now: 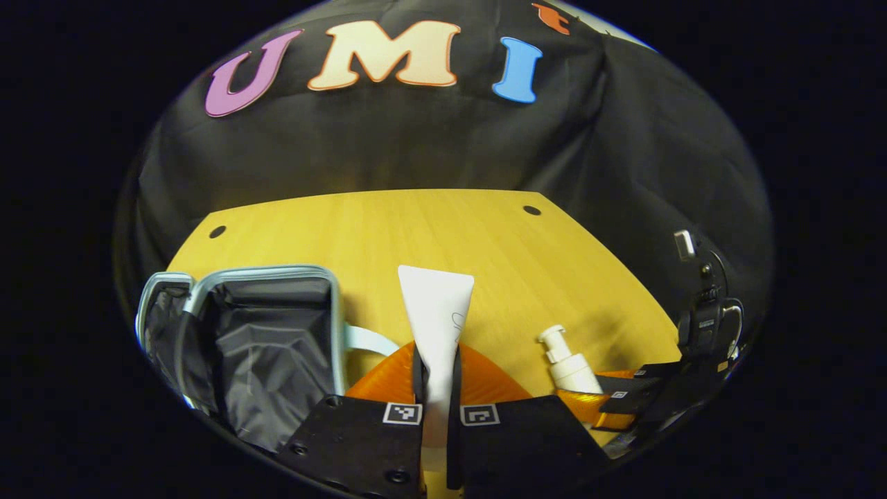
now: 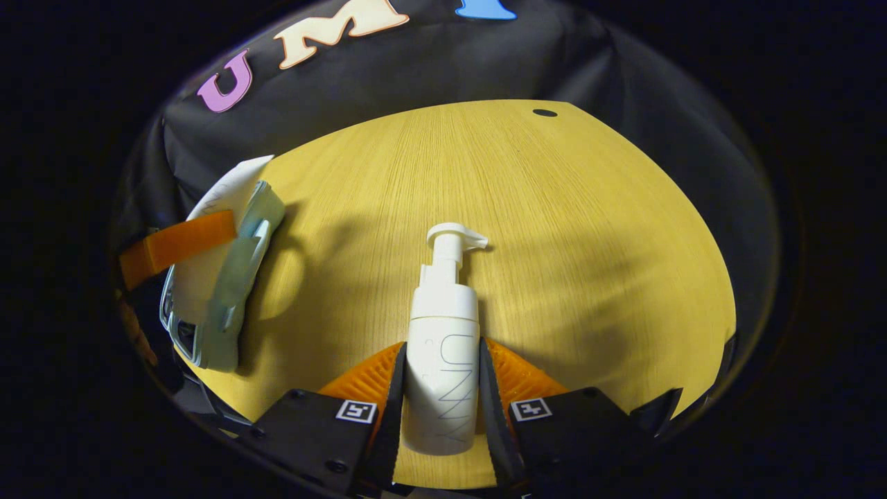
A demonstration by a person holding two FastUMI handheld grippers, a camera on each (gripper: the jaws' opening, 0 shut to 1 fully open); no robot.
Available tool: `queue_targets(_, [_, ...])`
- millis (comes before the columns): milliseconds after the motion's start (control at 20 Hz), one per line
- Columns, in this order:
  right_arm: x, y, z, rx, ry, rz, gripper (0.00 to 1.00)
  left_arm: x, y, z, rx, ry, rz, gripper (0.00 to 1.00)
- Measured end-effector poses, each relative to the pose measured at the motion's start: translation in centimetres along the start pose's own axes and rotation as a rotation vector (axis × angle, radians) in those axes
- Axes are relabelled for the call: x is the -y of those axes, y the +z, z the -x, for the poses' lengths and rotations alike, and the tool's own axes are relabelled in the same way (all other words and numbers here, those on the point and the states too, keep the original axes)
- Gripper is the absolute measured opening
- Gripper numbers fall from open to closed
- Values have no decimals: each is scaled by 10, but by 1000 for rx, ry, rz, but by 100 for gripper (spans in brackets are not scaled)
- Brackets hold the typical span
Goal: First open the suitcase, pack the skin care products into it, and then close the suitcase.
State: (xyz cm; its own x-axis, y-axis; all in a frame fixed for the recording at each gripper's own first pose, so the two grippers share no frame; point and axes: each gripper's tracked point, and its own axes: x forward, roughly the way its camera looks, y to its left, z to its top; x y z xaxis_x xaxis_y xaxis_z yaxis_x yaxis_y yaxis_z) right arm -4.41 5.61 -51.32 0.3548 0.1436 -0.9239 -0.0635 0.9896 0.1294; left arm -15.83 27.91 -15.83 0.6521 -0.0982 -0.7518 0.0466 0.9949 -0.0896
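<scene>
The suitcase (image 1: 270,346) lies open at the left of the wooden table (image 1: 485,235), light blue rim around grey lining. My left gripper (image 1: 438,371) is shut on a white tube (image 1: 436,312), which points away just right of the suitcase. In the right gripper view, my right gripper (image 2: 442,388) is shut on a white pump bottle (image 2: 443,339), its pump head pointing away over the table (image 2: 554,242). The left gripper view has that bottle (image 1: 569,366) at the right, in the right gripper (image 1: 589,403). The right gripper view shows the suitcase (image 2: 229,291) edge-on at the left, with the tube (image 2: 222,190) above it.
A light blue handle (image 1: 367,339) sticks out of the suitcase's right side, toward the tube. Black cloth walls close in the table at the back and sides. Two dark holes (image 1: 531,210) mark the table's far corners. Bare wood stretches beyond both products.
</scene>
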Motion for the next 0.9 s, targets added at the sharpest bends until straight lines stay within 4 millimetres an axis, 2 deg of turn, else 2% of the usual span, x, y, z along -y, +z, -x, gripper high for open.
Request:
queue_targets(100, [-2,0,0,0,-6,-4,55,-38,-3,6,-8,53,22,6])
queue_targets(250, [-2,0,0,2,-25,-15,56,-92,-19,11,-36,127,58,6])
queue_targets(450, [-4,1,0,3,-57,-17,56,-147,-44,7,-85,197,105,6])
queue_targets(600, [-3,1,0,9,-82,-4,56,-170,-65,0,-147,219,132,6])
queue_targets(700, [-5,2,0,9,-92,-8,56,-172,-63,-6,-143,206,154,6])
queue_targets(900, [-15,9,6,-1,-70,-66,55,-173,-89,-9,-284,204,182,7])
